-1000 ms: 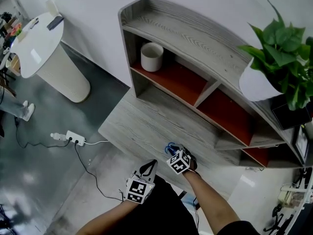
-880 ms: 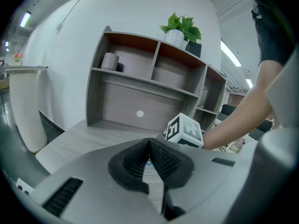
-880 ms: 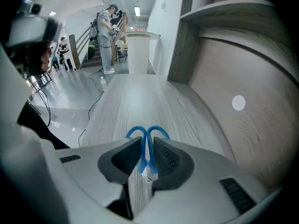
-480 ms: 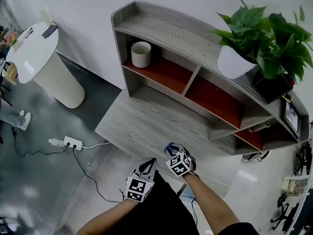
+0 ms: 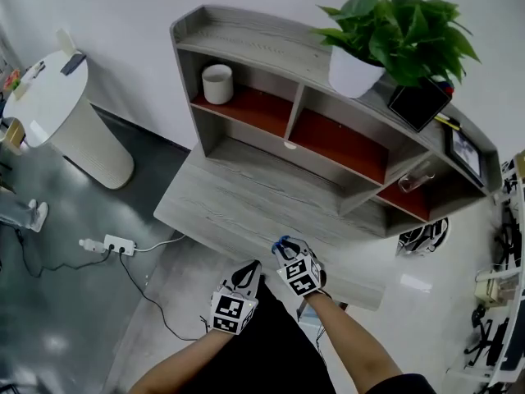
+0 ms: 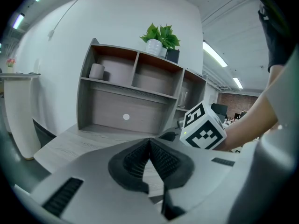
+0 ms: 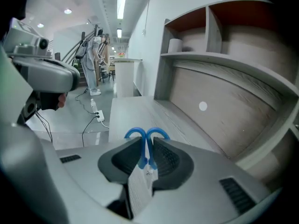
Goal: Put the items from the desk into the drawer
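Holder: Since a second ago my head has swung to the right. The plant (image 5: 394, 31) and the far end of the shelf (image 5: 246, 48) now sit fully in the head view. Both grippers keep their spot at the near edge of the desk (image 5: 238, 203).

Checker: Status of the item?

Holder: My right gripper (image 7: 147, 153) pinches the scissors (image 7: 134, 133) between its pads. The blue handles poke out past the tips and a paper tag (image 7: 138, 185) hangs below. I hold them over the near edge of the desk, and as far as I can judge they are off its surface.

Checker: Task progress?

Holder: I see nothing else lying on the desk top. I take the drawer (image 6: 112, 111) to be the panel under the shelf with the white knob (image 6: 126, 117), and it looks shut. In my judgement the steps left are to open it and place the scissors inside. Its contents cannot be seen.

Checker: Hand pose?

Holder: My right gripper slants down toward the desk, with the forearm coming in from the lower right. My left gripper (image 6: 149, 143) sits just beside it, off the desk's edge, nearly level and aimed at the shelf. Its fingers are pressed together with nothing between them.
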`<state>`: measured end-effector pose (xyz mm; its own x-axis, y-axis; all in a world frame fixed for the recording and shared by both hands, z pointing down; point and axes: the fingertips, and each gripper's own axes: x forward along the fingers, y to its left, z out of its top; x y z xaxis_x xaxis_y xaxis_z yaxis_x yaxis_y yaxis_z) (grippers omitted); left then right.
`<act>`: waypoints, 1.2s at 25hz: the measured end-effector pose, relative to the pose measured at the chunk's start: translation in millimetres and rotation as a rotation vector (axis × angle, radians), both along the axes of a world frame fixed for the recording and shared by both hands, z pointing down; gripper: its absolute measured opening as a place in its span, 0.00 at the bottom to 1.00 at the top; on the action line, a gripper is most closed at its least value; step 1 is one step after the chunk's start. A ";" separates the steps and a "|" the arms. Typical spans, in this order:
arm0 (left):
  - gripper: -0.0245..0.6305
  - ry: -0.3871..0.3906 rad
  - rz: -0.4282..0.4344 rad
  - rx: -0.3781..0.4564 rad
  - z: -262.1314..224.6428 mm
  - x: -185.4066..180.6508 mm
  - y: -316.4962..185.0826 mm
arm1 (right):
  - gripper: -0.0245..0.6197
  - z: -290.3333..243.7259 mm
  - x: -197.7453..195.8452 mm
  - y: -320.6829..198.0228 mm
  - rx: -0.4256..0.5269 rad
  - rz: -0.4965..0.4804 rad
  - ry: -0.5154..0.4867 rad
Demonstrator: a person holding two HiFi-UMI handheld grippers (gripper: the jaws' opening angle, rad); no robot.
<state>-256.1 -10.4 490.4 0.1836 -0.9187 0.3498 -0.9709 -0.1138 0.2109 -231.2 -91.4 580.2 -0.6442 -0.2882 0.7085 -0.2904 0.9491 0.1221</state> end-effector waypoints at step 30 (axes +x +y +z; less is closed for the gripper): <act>0.06 0.061 0.190 0.003 17.0 158.3 68.7 | 0.18 -33.4 180.5 99.1 0.013 0.188 -0.046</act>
